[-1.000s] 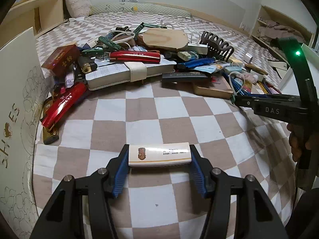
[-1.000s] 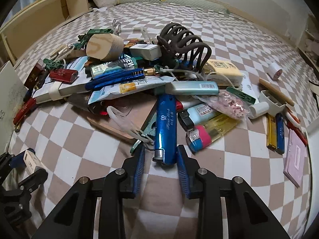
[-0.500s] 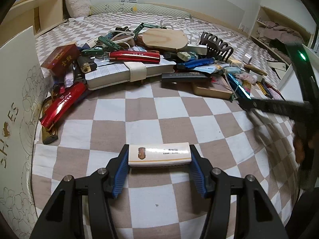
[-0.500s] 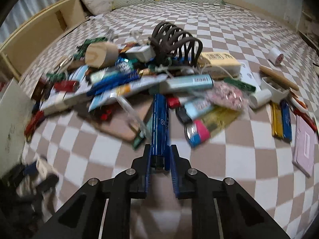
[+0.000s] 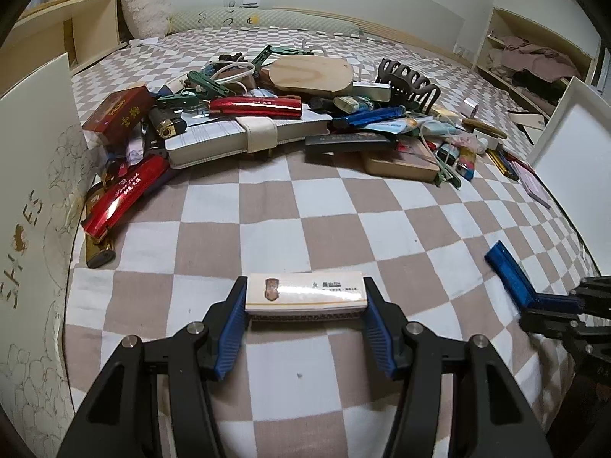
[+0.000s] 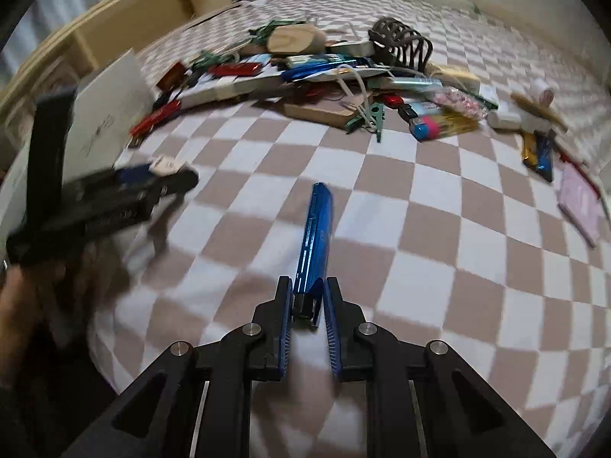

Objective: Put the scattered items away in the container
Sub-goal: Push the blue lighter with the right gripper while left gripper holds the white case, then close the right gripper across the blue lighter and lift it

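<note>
Fig.: two hand-held grippers over a bed w/ brown-and-white checked cover [image 5: 267,206].

L gripper [image 5: 305,305]: jaws closed on the short ends of a flat white rectangular box w/ small emblem and print [image 5: 303,293]; box's long axis runs crosswise, jaw to jaw, held just above the cover.

R gripper [image 6: 308,305]: jaws clamped on the near end of a long slim glossy blue case [image 6: 317,236]; long axis points straight fwd along the fingers, far end free in the air, well clear of the pile of scattered items [image 5: 286,114] (notebook, red cases, lighters, hair claw, wood block) further up the bed.

Key relation: white board panel printed "SHOES" [image 5: 34,206], prob. a container wall, stands at L edge of the bed, just beside L gripper; a second white panel [image 5: 569,129] stands at far R. L hand appears nearer the printed one; R load would likely have to cross over.

Hidden/unclear: interior and rim of either container out of frame, so which is the target cannot be told. R wrist view motion-blurred; L gripper there is a dark smear. Hand visible only as a blurred patch at the lower-left edge.
</note>
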{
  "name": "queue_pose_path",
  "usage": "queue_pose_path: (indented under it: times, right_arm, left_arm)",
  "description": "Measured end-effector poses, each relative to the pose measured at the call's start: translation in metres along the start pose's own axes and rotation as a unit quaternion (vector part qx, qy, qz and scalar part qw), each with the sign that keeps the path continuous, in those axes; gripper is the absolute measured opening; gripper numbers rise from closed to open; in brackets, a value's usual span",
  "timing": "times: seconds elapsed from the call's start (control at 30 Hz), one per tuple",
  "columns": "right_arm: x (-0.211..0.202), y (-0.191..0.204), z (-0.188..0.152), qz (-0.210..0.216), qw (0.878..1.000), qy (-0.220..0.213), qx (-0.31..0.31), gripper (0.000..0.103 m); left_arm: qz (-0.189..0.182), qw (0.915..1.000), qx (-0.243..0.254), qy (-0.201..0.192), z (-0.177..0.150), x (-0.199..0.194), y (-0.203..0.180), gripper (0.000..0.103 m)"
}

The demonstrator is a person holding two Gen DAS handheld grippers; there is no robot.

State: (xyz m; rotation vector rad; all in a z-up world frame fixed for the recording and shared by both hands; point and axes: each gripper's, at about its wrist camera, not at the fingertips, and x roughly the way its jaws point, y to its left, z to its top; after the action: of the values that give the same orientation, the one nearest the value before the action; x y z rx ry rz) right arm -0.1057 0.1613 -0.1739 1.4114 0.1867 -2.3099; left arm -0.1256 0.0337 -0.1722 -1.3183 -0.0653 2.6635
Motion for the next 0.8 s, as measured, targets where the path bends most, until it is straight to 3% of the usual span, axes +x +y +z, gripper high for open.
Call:
queue_pose_path:
  times: [0.1,0.43,0.57,0.6,0.63,0.67,0.7,0.8]
  right_arm:
    - [-0.005,-0.008,-0.003,-0.031,1.0,0.002,-0.007,0.018]
    - [-0.001,-0.06,0.008,-0.075,0.994,0.001,0.079,0.019]
    - [-0.004,-0.065,0.008,-0.066,0.991,-0.013,0.115,0.021]
    - [-0.006,-0.061,0.006,-0.059,0.991,-0.022,0.117,0.024]
    - [-0.006,-0.056,0.004,-0.051,0.991,-0.029,0.118,0.048]
    - [-0.006,-0.05,0.002,-0.047,0.992,-0.033,0.116,0.081]
    - [-0.004,-0.043,0.0,-0.051,0.992,-0.035,0.11,0.089]
    - [0.003,-0.026,0.001,-0.075,0.992,-0.037,0.096,0.09]
  left_arm:
    - [0.0,1.0,0.001,0.0,-0.002,-0.002,0.0,0.056]
    - [-0.004,1.0,-0.007,-0.003,-0.009,-0.007,0.001,0.056]
    - [0.001,1.0,-0.003,-0.009,-0.012,-0.009,-0.001,0.056]
    - [0.002,0.9999,-0.002,-0.01,-0.013,-0.009,-0.001,0.056]
    - [0.004,0.9999,-0.002,-0.012,-0.013,-0.009,-0.002,0.057]
    - [0.003,0.9999,-0.004,-0.015,-0.013,-0.009,-0.002,0.06]
    - [-0.001,0.9999,-0.004,-0.017,-0.014,-0.008,-0.002,0.063]
    - [-0.002,0.9998,0.008,-0.02,-0.014,-0.007,-0.008,0.072]
